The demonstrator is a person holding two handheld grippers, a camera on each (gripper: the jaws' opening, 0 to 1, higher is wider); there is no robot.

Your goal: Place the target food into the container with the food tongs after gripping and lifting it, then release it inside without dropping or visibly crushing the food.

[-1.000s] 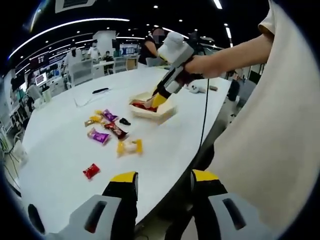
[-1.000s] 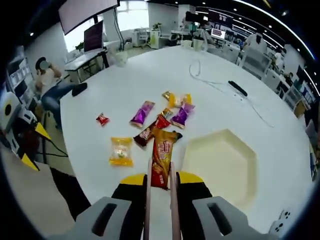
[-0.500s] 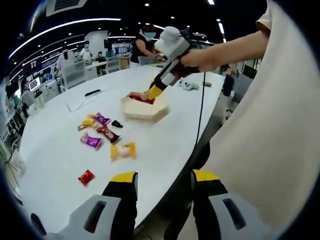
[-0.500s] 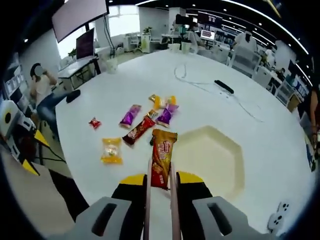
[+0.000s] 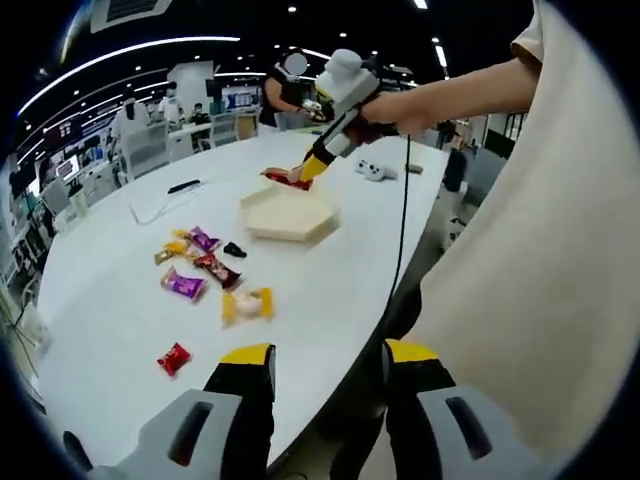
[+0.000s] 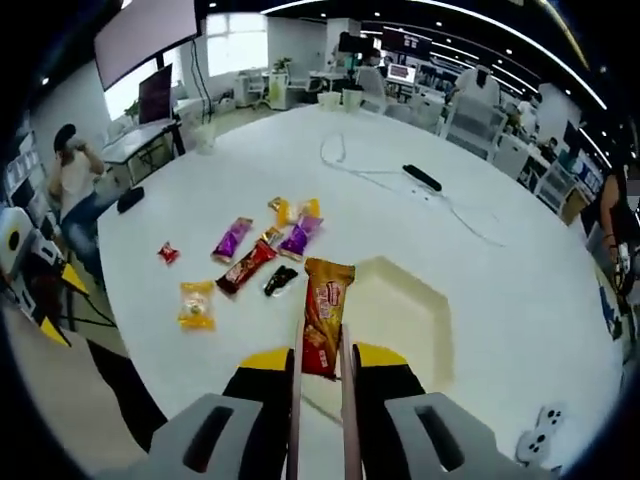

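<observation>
In the right gripper view, the right gripper (image 6: 320,352) sits at the bottom middle of the frame. Its jaws are squeezed in on a pair of food tongs (image 6: 319,410). The tongs are narrow and pinch a brown and orange snack bar (image 6: 322,314), which sticks up in the middle of the frame. The bar is up in the air, above the near edge of the pale six-sided container (image 6: 405,320), which sits right of the middle on the big white table (image 6: 500,300).

Left of the container lie more wrapped snacks. There is a small red candy (image 6: 168,252), a yellow packet (image 6: 196,304), a purple wrapper (image 6: 231,239), a long red bar (image 6: 246,266) and a small black piece (image 6: 280,280). A black remote (image 6: 421,178) with a thin cable lies in the upper middle.

In the left gripper view, the left gripper (image 5: 328,372) is at the bottom of the frame, with its jaws wide apart and nothing between them. It is near the table edge. A hand (image 5: 385,108) at the upper middle holds the right gripper over the container (image 5: 288,215), with the snack bar (image 5: 281,178) at its tip
</observation>
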